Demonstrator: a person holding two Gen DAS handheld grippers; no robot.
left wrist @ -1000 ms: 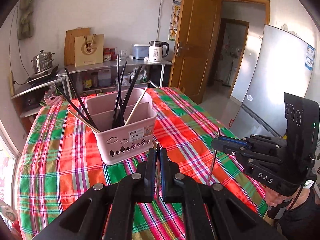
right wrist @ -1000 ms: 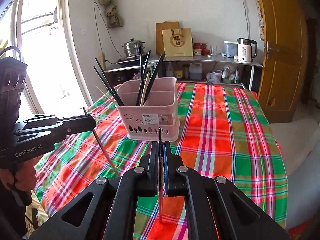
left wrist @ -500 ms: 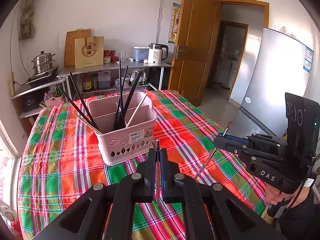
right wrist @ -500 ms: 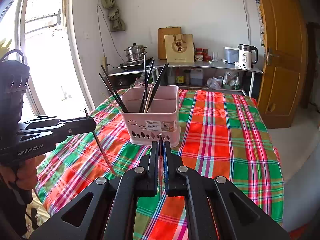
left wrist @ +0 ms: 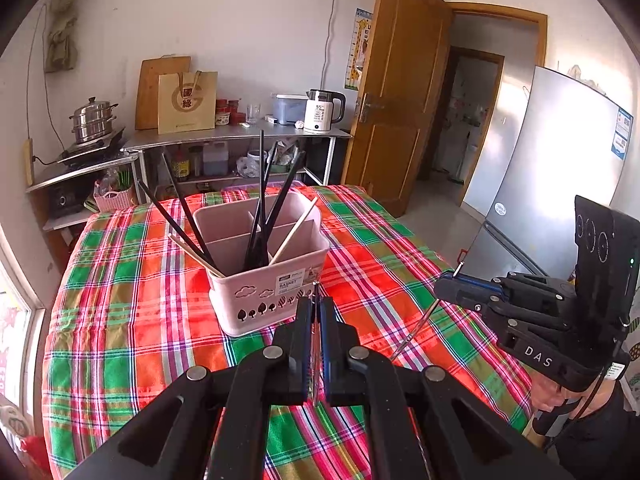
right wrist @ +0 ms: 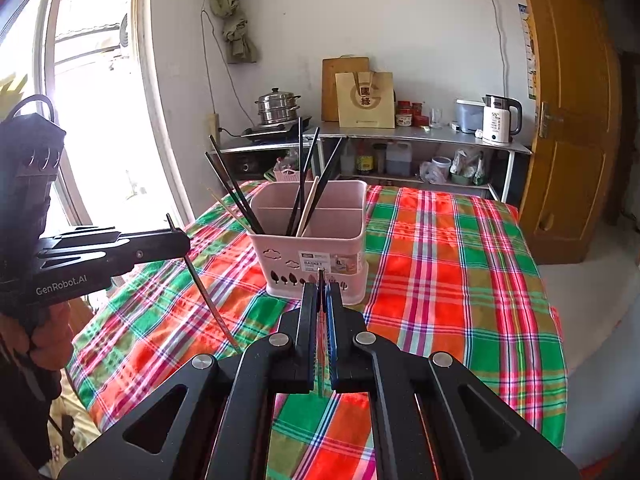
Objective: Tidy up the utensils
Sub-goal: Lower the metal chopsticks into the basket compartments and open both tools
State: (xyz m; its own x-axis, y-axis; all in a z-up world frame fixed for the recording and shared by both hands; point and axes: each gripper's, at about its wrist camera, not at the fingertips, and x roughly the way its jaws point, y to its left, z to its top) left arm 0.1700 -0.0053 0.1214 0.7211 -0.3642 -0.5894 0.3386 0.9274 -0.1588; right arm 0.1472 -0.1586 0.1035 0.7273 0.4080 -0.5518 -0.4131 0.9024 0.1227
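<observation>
- Currently, a thin metal chopstick point(left wrist: 315, 344) is clamped between the nearly closed fingers of the left gripper point(left wrist: 315, 308); its tip is seen rising just above the fingertips, in front of the basket.
- Seen from the right wrist view, that same left gripper point(right wrist: 176, 242) is held out over the left edge of the counter, and its chopstick point(right wrist: 208, 292) slants down towards the cloth.
- Likewise, a second thin metal chopstick point(right wrist: 320, 320) is pinched by the right gripper point(right wrist: 320, 292), whose fingers are drawn almost together around it.
- From the left wrist view, the right gripper point(left wrist: 448, 286) is seen off the right side of the counter, with its chopstick point(left wrist: 420, 324) angled down and leftward.
- A pink basket point(left wrist: 264, 292) with divided compartments is set on the counter point(left wrist: 128, 320), near its middle and just ahead of both grippers.
- Several black chopsticks point(left wrist: 262, 208) and two pale wooden ones point(left wrist: 294, 232) are stood leaning in the basket's compartments.
- The counter is covered by a red, green and orange plaid cloth point(right wrist: 440, 272).
- A white kettle point(right wrist: 498, 120) and a steel steamer pot point(right wrist: 278, 106) are kept on shelves at the back wall.
</observation>
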